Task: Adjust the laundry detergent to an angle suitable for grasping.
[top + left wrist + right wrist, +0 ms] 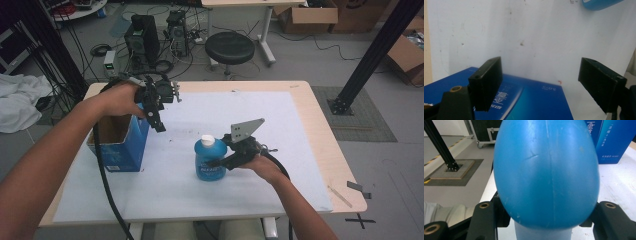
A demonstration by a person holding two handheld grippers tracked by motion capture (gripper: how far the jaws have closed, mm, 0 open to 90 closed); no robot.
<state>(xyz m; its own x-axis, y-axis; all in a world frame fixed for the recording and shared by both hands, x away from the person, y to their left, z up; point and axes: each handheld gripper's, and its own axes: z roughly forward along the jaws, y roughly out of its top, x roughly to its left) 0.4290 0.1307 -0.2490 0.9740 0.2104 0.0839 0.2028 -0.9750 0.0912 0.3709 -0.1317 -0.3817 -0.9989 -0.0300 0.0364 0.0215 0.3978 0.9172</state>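
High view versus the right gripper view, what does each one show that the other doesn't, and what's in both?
High view alone: the left hand-held gripper open above the open box, a black stool, and the bottle's white cap.
Right gripper view alone: a close look at scratches on the bottle's blue side, and a padded case on wheels.
Both: the right hand-held gripper shut on the blue bottle, the blue box, and the table.

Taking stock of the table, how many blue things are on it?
2: a bottle near the middle, gripped by the right claw, and an open box at the left edge. Anything inside the box is hidden.
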